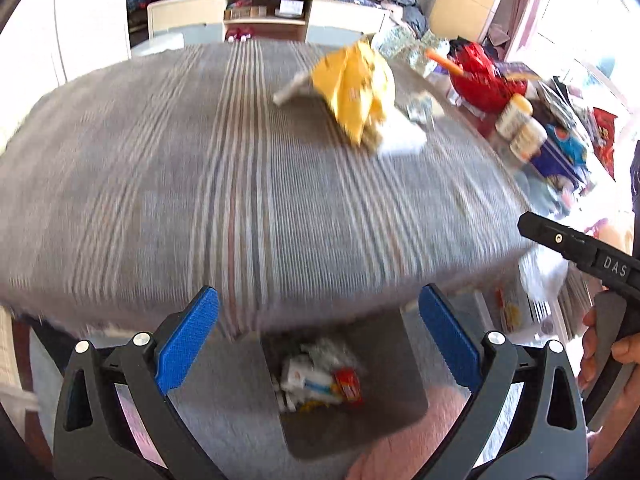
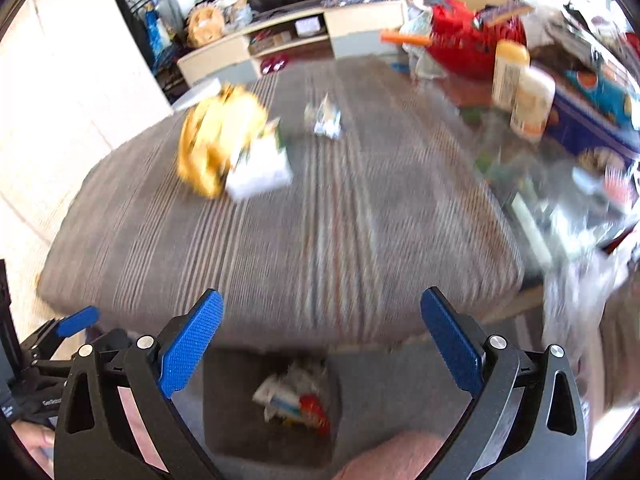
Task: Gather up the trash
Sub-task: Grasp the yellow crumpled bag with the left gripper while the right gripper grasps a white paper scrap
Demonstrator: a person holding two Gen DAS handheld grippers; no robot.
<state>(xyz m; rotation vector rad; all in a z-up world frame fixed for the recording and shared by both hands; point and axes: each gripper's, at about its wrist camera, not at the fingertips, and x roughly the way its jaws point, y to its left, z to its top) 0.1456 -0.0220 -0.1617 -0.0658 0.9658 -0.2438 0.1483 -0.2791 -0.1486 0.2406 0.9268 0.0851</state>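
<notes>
A crumpled yellow wrapper [image 1: 356, 88] lies with a white packet [image 1: 402, 140] on the grey striped cloth [image 1: 200, 184] of the table; the same wrapper [image 2: 220, 140] and white packet [image 2: 260, 172] show in the right wrist view. A small silvery wrapper [image 2: 326, 120] lies further back. Below the table's near edge a grey bin [image 1: 392, 360] holds several wrappers [image 1: 320, 376], and the bin [image 2: 224, 400] appears there too. My left gripper [image 1: 320, 332] and right gripper [image 2: 322, 336] hang open and empty above the bin.
The table's right side is crowded: a red bag [image 1: 484, 80], two pale jars [image 1: 520, 124], a blue box [image 1: 560, 156] and glossy plastic [image 2: 560, 208]. A low TV cabinet [image 1: 264, 16] stands behind. A knee [image 1: 412, 436] is beside the bin.
</notes>
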